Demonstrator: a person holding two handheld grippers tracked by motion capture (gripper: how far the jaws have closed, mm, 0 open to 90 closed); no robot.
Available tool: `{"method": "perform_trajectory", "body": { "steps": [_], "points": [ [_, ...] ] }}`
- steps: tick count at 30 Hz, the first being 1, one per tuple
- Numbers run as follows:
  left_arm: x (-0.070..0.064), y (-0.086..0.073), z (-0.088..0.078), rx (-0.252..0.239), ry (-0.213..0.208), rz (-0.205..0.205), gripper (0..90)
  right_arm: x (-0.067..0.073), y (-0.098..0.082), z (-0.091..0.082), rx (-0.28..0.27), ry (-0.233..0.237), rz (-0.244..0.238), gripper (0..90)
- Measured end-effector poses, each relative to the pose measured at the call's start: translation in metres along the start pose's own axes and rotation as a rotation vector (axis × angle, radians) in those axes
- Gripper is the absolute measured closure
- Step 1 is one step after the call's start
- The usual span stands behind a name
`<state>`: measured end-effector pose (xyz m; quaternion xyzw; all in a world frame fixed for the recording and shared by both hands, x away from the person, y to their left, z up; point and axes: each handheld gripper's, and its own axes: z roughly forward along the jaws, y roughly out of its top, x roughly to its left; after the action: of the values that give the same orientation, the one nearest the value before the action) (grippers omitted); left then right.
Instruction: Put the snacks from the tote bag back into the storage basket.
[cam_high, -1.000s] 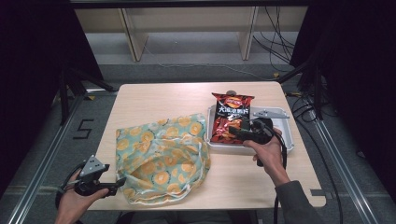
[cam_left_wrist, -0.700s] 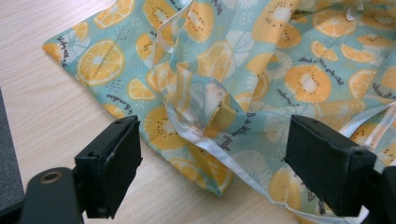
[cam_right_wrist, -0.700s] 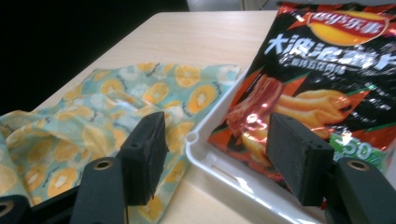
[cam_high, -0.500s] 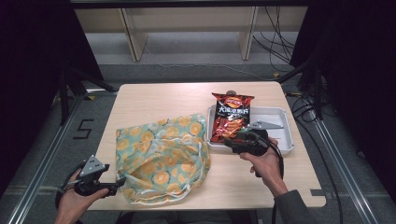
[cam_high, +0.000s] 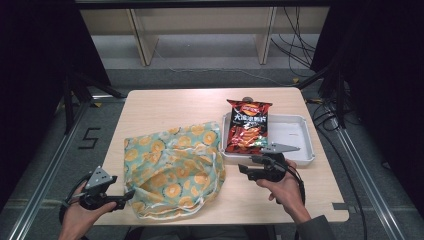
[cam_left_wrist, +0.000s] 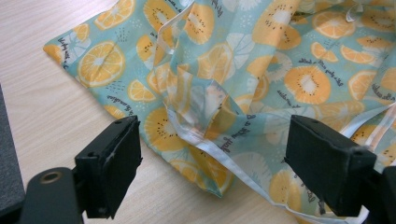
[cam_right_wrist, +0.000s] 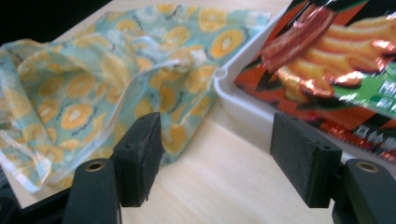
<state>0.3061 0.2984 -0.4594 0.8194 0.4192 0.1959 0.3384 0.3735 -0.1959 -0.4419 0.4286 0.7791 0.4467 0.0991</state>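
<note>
The right gripper (cam_high: 245, 170) is hovering low over the bare wood just in front of the white tray (cam_high: 295, 125), held in the person's right hand (cam_high: 282, 187). Its jaws are standing wide apart and have just been opening further, with nothing between them. In the right gripper view the right gripper (cam_right_wrist: 217, 154) is looking along the table (cam_right_wrist: 224, 186) toward the fabric bag (cam_right_wrist: 84, 93), with the tray's (cam_right_wrist: 233, 100) rounded corner just off to one side of the far jaw. The red snack packet (cam_high: 246, 126) is lying in the tray's left half, its top edge hanging over the far rim; the same snack packet (cam_right_wrist: 336, 60) is showing glossy and crinkled close beside the jaw.

The left gripper (cam_high: 127, 196) is sitting at the near left corner of the table (cam_high: 175, 105), gripped by the left hand (cam_high: 77, 220), its tips pointing at the bag's near edge. In the left gripper view the left gripper (cam_left_wrist: 212, 170) is also spread open, its pads clear of the cloth, with the bag's white-trimmed hem lying on the wood between the two jaws.

The fabric bag (cam_high: 172, 170), pale teal with orange citrus slices, is lying crumpled on the left-centre of the table, its right edge just beside the tray. In the left gripper view the fabric bag (cam_left_wrist: 261, 70) is rumpling into folds, with its drawstring trailing across.
</note>
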Motion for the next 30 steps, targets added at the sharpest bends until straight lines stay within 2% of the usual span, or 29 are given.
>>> {"method": "perform_trajectory", "body": {
  "steps": [1, 2, 5, 6, 7, 8, 10, 11, 12, 14, 15, 16, 17, 18, 19, 20, 24, 25, 27, 30],
  "points": [
    [0.000, 0.000, 0.000, 0.001, 0.000, 0.000, 17.7, 0.005, -0.003, 0.000, 0.014, 0.004, 0.038, 34.4],
    [0.000, 0.000, 0.000, 0.001, 0.001, 0.003, 17.7, 0.003, -0.005, -0.001, 0.021, 0.002, -0.002, 34.2],
    [0.000, 0.000, 0.000, 0.001, 0.000, -0.001, 17.7, 0.007, -0.011, -0.003, 0.033, 0.005, -0.002, 33.3],
    [-0.001, 0.000, 0.001, -0.011, 0.001, -0.015, 17.7, 0.011, -0.014, -0.004, 0.043, 0.002, 0.025, 32.4],
    [-0.002, 0.000, 0.001, -0.017, 0.007, -0.012, 17.7, 0.012, -0.015, -0.005, 0.043, -0.003, 0.018, 31.8],
    [-0.002, -0.001, 0.002, -0.023, 0.007, -0.015, 17.7, 0.011, -0.016, -0.007, 0.046, -0.005, -0.010, 31.6],
    [-0.002, 0.000, 0.001, -0.013, 0.007, -0.013, 17.7, 0.013, -0.020, -0.009, 0.049, 0.004, -0.005, 31.2],
    [-0.002, 0.000, 0.001, -0.014, 0.008, -0.011, 17.7, 0.016, -0.021, -0.010, 0.065, -0.007, 0.019, 30.9],
    [-0.002, 0.000, 0.001, -0.016, 0.008, -0.012, 17.7, 0.013, -0.023, -0.010, 0.065, -0.011, -0.017, 30.7],
    [-0.002, -0.001, 0.003, -0.032, 0.004, -0.020, 17.7, 0.015, -0.026, -0.011, 0.076, -0.020, -0.007, 30.5],
    [-0.002, 0.000, 0.002, -0.019, 0.012, -0.029, 17.7, 0.014, -0.028, -0.011, 0.073, -0.020, -0.016, 30.2],
    [-0.002, 0.000, 0.001, -0.010, 0.015, -0.022, 17.7, 0.017, -0.029, -0.011, 0.082, -0.019, 0.010, 29.6],
    [-0.003, 0.000, 0.002, -0.015, 0.016, -0.029, 17.7, 0.017, -0.030, -0.011, 0.083, -0.017, 0.006, 29.6],
    [-0.003, 0.000, 0.002, -0.015, 0.013, -0.028, 17.7, 0.019, -0.031, -0.012, 0.092, -0.017, 0.038, 29.6],
    [-0.002, 0.000, 0.003, -0.024, 0.011, -0.030, 17.7, 0.015, -0.031, -0.011, 0.083, -0.019, -0.015, 29.6],
    [-0.002, 0.000, 0.003, -0.024, 0.012, -0.030, 17.7, 0.017, -0.032, -0.012, 0.090, -0.022, 0.003, 29.5],
    [-0.002, 0.000, 0.002, -0.014, 0.004, -0.025, 17.7, 0.016, -0.033, -0.012, 0.089, -0.020, -0.016, 29.3],
    [-0.003, 0.000, 0.003, -0.025, 0.012, -0.032, 17.7, 0.016, -0.033, -0.012, 0.088, -0.019, -0.017, 29.3],
    [-0.002, 0.000, 0.003, -0.022, 0.009, -0.026, 17.7, 0.015, -0.033, -0.012, 0.099, -0.002, -0.017, 29.2],
    [-0.003, 0.000, 0.003, -0.027, 0.011, -0.031, 17.7, 0.016, -0.033, -0.013, 0.096, -0.025, -0.004, 29.3]
  ]
}}
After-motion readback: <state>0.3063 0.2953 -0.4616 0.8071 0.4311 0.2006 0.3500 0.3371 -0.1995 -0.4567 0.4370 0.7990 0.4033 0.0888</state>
